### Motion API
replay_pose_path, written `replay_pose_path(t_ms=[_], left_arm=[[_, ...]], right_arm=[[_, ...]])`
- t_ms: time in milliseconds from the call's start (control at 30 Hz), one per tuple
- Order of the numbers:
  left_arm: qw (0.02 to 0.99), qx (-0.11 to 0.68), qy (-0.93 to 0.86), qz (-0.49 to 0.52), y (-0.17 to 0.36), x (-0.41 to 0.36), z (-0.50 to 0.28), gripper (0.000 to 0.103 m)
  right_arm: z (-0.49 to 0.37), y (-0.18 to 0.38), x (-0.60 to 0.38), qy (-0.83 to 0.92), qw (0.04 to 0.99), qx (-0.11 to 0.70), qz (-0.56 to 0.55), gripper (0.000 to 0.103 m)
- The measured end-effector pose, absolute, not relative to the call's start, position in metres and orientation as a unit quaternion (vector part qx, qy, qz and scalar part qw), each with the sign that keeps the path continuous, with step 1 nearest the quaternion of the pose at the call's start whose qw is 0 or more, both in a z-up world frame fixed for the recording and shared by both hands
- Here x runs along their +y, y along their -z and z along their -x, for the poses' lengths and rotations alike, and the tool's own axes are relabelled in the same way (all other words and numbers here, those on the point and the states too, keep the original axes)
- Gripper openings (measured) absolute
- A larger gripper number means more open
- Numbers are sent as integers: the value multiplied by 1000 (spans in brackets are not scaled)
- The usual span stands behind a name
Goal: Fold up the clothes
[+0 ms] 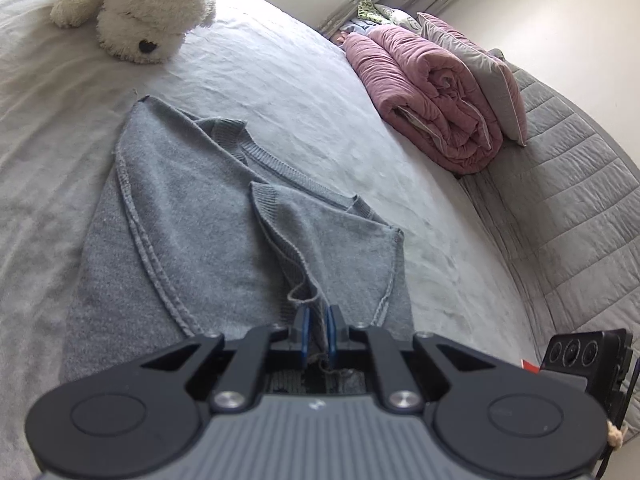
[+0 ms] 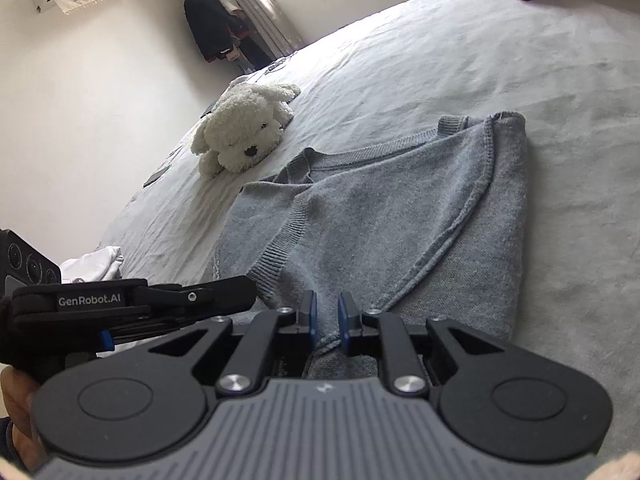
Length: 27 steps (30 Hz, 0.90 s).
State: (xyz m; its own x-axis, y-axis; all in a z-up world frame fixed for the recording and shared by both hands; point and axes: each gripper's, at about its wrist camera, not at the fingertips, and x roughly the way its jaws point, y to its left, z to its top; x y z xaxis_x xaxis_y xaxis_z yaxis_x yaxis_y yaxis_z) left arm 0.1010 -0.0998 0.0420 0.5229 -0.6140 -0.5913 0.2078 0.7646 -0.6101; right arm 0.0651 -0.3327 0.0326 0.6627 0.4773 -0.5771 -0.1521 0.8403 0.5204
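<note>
The grey sweater (image 1: 224, 208) lies partly folded on the pale bed sheet (image 1: 280, 80), both sleeves already turned inward over the body; its long axis runs from the near hem, directly under my two grippers, away toward the neckline (image 1: 272, 164) at the far end; that near-to-far axis is what I judge the coming fold turns on.

I hold the left gripper (image 1: 317, 330) clamped on a raised pleat of the near hem; the knit passes between the blue pads and a loose thread hangs just beyond them.

In the right wrist view the right gripper (image 2: 327, 322) sits at the same near edge, to the right of the left one; its pads stand a little apart with grey knit between them; I read this as a grip on the hem, though the contact itself is partly hidden.

Both grippers are equally near the hem and side by side; neither is nearer the neckline; the rest of the garment lies entirely on the far side of both.

The white plush dog (image 1: 140, 12) rests well beyond the sweater at far left; the rolled pink quilt (image 1: 424, 96) lies at far right, well apart.
</note>
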Motion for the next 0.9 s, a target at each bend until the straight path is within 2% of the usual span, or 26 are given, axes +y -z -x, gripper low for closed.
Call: replay_pose_path(t_ms=[133,267,433,567,600,667,700,900], left_arm=[[836,435,233,241,-33,-96,-99,9],[848,411,213,257,-37,-81,-101,10],[852,408,213,250,-39,-89,-110,27],[850,415,219,239,-35,-102,-111,36],[851,420,215,230,-33,-106,-111,33],[853,433,205,205,-30,-114,-111,12],[854,434,203,202,-31,-114,-110,8],[846,438,203,225,-42,-113,-113,7]], right_arm=[[-67,-25,-317,-176,892,379,-172,17],[-64,-30,-306,-174,903,373,-122,17],[-66,-29,-301,-177,908,363,-115,19],[-65,-33,-301,-182,910,355,-114,19],[-65,-32,-300,-182,910,356,-112,19],[-66,-31,-298,-179,910,359,-105,19],[-66,-32,-299,-179,911,356,-106,19],[-64,-40,-302,-178,916,341,-113,19]])
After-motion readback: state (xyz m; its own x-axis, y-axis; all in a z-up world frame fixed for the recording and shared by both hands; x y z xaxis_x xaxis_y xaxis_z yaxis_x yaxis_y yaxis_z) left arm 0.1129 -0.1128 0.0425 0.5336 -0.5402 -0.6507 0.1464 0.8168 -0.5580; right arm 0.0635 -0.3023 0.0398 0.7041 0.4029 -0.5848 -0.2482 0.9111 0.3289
